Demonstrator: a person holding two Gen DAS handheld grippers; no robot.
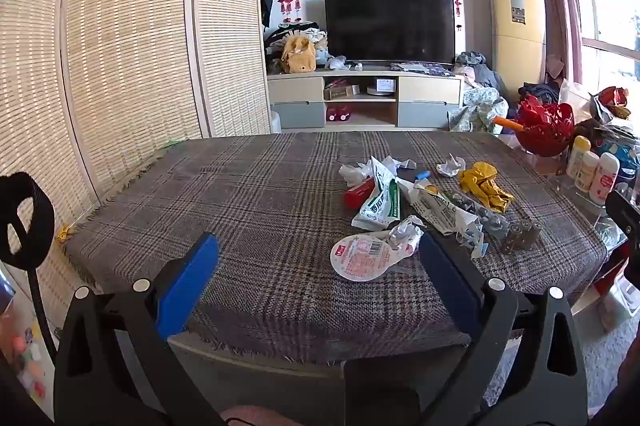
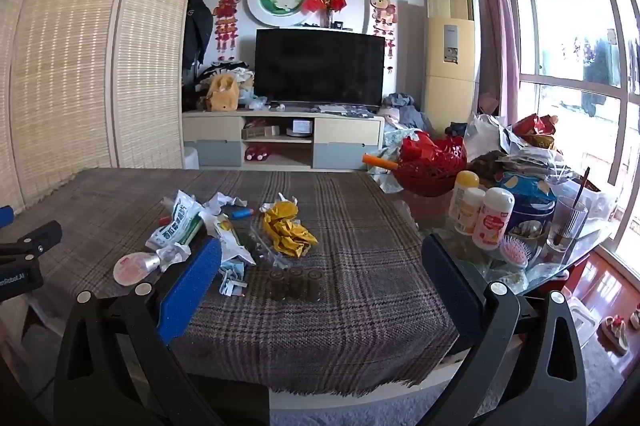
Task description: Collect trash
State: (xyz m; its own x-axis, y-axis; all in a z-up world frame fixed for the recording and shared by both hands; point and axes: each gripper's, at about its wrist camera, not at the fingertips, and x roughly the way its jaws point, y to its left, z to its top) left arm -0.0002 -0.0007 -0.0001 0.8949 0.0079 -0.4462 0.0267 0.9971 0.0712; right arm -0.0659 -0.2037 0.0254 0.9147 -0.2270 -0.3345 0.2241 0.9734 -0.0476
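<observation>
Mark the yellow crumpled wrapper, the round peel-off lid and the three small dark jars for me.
yellow crumpled wrapper [image 2: 289, 229], right wrist view, centre of the crumple.
round peel-off lid [image 1: 359, 257], left wrist view, middle of the printed face.
three small dark jars [image 2: 296, 283], right wrist view, side of the middle jar.

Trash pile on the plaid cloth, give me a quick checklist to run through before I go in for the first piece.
1. Left tongs open and holding nothing: ok.
2. Right tongs open and holding nothing: ok.
3. Trash reachable on the plaid cloth: ok; the round foil lid lies nearest the left tongs, flat, beside a crumpled paper ball.
4. Nearest piece for the right tongs: ok; three small dark cylinders stand upright ahead, apart from the yellow crumpled wrapper.
5. Keep-items clear of the pile: ok; the bottles stand off to the right, on a glass surface.
6. Bin or bag to drop trash into: cannot tell, none in view.
</observation>
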